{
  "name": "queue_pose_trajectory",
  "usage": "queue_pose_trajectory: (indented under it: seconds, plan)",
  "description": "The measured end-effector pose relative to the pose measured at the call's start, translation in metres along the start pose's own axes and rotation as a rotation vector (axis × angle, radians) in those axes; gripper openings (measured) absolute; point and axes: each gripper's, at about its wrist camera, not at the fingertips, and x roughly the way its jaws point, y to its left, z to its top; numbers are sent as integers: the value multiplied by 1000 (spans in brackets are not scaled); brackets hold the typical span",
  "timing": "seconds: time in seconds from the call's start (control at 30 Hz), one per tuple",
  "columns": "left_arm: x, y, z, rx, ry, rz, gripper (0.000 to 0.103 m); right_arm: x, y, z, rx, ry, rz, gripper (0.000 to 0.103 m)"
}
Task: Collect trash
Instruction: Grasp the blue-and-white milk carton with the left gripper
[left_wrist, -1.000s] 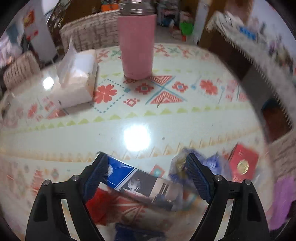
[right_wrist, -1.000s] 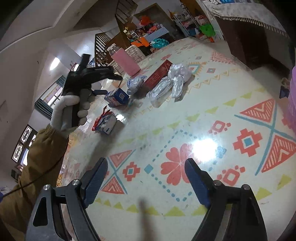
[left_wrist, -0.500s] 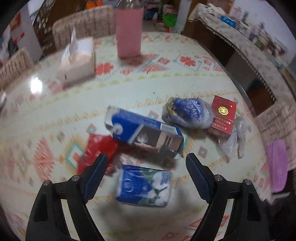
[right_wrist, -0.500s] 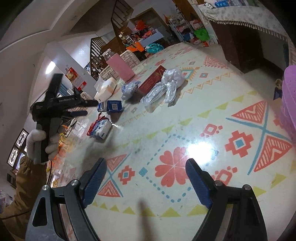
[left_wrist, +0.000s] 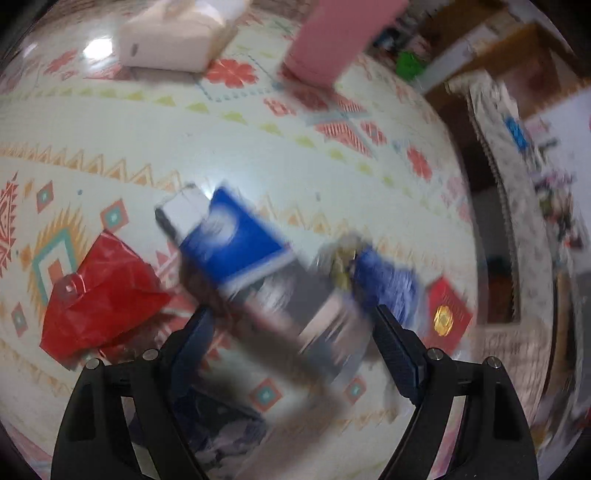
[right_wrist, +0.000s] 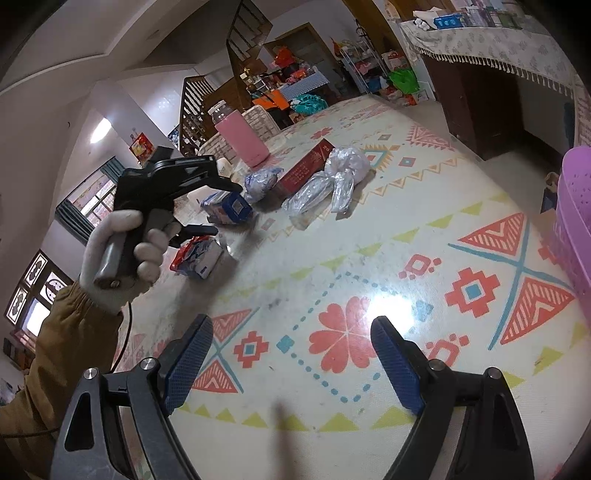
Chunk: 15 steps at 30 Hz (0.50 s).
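The left tool (left_wrist: 291, 354) is wide open and holds nothing. It hangs over the trash on the surface (left_wrist: 258, 147). A blue box (left_wrist: 236, 243) lies between its fingers, toward 12 o'clock. A red wrapper (left_wrist: 99, 295) lies at 9 o'clock and a blue bag (left_wrist: 384, 284) at 2 o'clock. The right tool (right_wrist: 291, 365) is wide open and empty too, well apart from the trash. The box looks wide, so the tool could slip off it and push it into the bag.
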Motion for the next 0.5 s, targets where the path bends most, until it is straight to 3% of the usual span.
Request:
queue_pose_trajectory:
  seconds: [0.03, 0.07, 0.17, 0.23, 0.5]
  plan:
    - [1, 1, 2, -21, 6, -12, 83, 0, 0, 0, 0, 0, 2, 91]
    - [0, 3, 3, -31, 1, -16, 66, 0, 0, 0, 1, 1, 3, 91]
    - [-1, 4, 0, -36, 6, -102, 41, 0, 0, 0, -1, 0, 1, 91]
    - [-11, -5, -7, 37, -27, -65, 32, 0, 0, 0, 0, 0, 1, 91]
    - [-75, -11, -45, 230, -102, -114, 30, 4, 1, 1, -11, 18, -32, 91]
